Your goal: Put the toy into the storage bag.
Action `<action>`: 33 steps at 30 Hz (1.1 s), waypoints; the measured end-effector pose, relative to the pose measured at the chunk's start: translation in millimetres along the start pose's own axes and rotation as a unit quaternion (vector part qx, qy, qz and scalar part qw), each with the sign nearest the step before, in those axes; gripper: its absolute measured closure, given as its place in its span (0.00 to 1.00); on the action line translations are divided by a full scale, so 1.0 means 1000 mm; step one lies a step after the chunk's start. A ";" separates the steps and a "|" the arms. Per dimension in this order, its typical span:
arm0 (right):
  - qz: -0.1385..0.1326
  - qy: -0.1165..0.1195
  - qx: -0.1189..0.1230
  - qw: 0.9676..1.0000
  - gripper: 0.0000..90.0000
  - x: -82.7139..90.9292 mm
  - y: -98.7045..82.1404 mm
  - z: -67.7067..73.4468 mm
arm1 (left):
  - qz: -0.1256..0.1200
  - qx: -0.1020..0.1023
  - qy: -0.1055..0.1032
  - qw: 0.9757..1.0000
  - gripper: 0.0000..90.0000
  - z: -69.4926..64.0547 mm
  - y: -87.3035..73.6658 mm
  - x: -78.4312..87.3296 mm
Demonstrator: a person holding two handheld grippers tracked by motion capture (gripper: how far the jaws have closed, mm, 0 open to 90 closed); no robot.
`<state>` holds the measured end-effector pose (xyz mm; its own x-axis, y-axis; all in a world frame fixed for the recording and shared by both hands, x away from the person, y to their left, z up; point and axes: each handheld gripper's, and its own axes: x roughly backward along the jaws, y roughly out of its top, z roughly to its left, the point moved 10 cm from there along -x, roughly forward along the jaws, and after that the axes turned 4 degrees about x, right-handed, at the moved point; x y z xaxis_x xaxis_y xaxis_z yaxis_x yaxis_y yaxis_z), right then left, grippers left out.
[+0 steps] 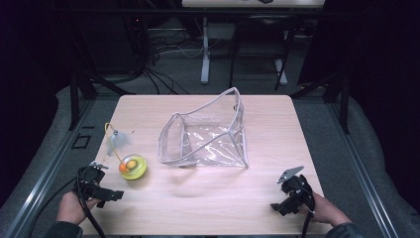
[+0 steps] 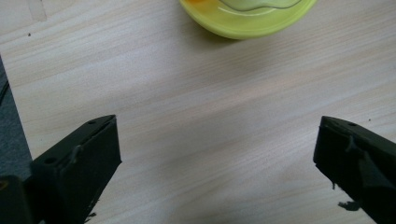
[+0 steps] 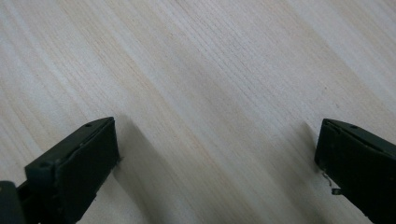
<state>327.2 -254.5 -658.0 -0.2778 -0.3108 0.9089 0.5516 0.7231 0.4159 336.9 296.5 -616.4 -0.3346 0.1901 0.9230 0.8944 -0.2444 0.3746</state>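
Note:
A clear plastic zip pouch (image 1: pixel 205 134) stands open at the middle of the wooden table (image 1: pixel 208 203). Left of it lies a yellow round toy (image 1: pixel 132 166) holding an orange ball, with a wire that bears a feather (image 1: pixel 116 140). My left gripper (image 1: pixel 106 193) rests near the front left corner, just short of the toy, open with bare wood between its jaws. The toy's yellow rim (image 2: pixel 247 18) sits ahead at the top of the left gripper view. My right gripper (image 1: pixel 281 206) lies at the front right, open over bare wood (image 3: pixel 201 93).
Beyond the table's far edge stand desk legs (image 1: pixel 205 49), cables and dark frame posts on a grey floor. Metal rails (image 1: pixel 44 173) run along both sides of the table.

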 end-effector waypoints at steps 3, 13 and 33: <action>0.000 0.000 0.000 1.000 0.00 0.000 0.000 0.000 | 0.003 -0.004 0.002 1.000 0.04 -0.001 0.000 0.001; 0.002 0.002 -0.001 1.000 0.00 0.000 0.000 0.001 | 0.012 -0.009 0.001 1.000 0.01 -0.006 0.000 0.005; 0.000 0.001 0.001 1.000 0.00 0.000 0.001 0.001 | 0.028 -0.011 -0.001 1.000 0.00 -0.013 0.012 0.025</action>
<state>327.0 -253.5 -658.0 -0.2751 -0.3121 0.9093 0.5509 0.7240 0.4152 335.3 285.8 -587.5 -0.2834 0.1768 0.9426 0.9048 -0.2764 0.3239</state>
